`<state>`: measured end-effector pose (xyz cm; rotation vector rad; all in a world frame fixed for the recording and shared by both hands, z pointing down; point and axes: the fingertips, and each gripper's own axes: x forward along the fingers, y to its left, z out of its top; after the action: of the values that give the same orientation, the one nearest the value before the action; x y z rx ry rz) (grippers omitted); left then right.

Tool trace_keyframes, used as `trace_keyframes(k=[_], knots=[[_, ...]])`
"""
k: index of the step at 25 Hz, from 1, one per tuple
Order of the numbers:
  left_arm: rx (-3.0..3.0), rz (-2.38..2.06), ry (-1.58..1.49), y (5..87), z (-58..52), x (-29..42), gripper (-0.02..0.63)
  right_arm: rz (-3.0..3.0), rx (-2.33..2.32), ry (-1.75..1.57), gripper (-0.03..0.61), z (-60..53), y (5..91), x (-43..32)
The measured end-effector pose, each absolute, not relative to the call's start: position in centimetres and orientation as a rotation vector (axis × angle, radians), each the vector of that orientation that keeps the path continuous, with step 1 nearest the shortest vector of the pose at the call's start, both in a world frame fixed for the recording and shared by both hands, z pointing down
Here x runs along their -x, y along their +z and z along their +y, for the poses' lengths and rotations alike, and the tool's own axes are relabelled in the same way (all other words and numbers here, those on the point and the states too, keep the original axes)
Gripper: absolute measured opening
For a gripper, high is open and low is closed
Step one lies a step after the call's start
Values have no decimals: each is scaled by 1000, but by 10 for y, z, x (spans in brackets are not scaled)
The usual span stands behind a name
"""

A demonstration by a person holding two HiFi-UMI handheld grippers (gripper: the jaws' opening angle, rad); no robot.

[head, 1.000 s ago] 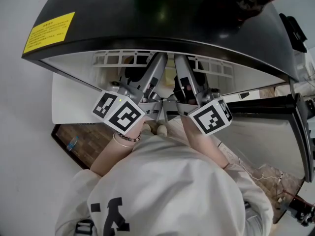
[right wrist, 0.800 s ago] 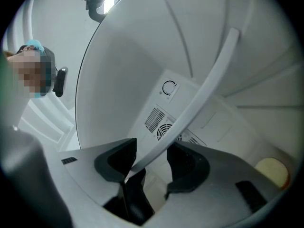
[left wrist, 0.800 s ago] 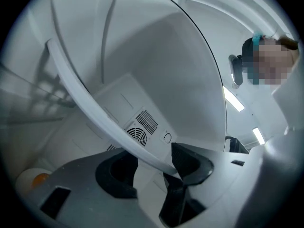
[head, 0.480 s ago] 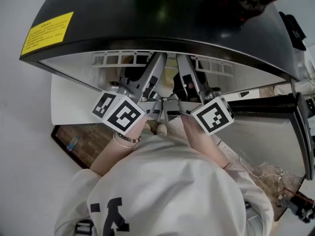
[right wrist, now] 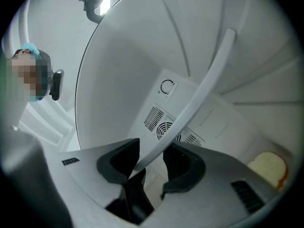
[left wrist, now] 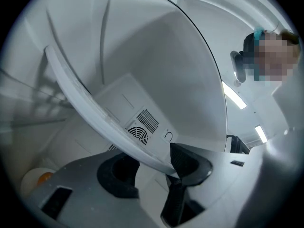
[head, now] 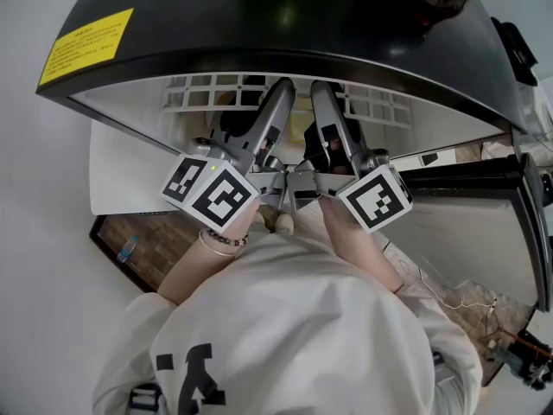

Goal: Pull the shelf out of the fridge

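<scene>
Both grippers reach into the open fridge [head: 259, 24]. The shelf's white front rim [left wrist: 85, 108] runs slantwise across the left gripper view and passes between the jaws of my left gripper [left wrist: 152, 167]. It lies against the right jaw, with room at the other. In the right gripper view the same rim [right wrist: 204, 89] drops between the jaws of my right gripper [right wrist: 151, 158]. Both pairs of jaws have just been closing round the rim, the right further. I see no firm pinch. In the head view the left gripper [head: 278, 93] and right gripper [head: 321, 93] sit side by side.
The fridge's back wall has a fan vent [left wrist: 140, 129] and a round dial [right wrist: 167, 87]. A pale bread-like item [right wrist: 268, 167] lies on the level below. A yellow label [head: 86, 46] is on the black fridge top. A dark door edge [head: 484, 180] stands at the right.
Both grippers stay at the shelf's front, side by side as before. Only the head view's framing shifts a little.
</scene>
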<state>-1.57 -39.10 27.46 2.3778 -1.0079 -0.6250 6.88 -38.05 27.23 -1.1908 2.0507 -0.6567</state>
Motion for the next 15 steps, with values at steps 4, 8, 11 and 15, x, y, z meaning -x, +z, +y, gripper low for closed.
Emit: trace_keyframes(k=[4, 8, 11, 15], knots=[[-2379, -1012, -626, 275, -387, 16, 207, 2044, 1189, -662, 172, -377, 273, -69], [-2392, -1018, -629, 274, -383, 17, 207, 2057, 1188, -650, 173, -373, 272, -67], [-2402, -1023, -627, 274, -380, 17, 207, 2059, 1203, -651, 173, -370, 275, -68], [-2409, -1026, -624, 274, -376, 17, 207, 2032, 1305, -697, 173, -365, 292, -79]])
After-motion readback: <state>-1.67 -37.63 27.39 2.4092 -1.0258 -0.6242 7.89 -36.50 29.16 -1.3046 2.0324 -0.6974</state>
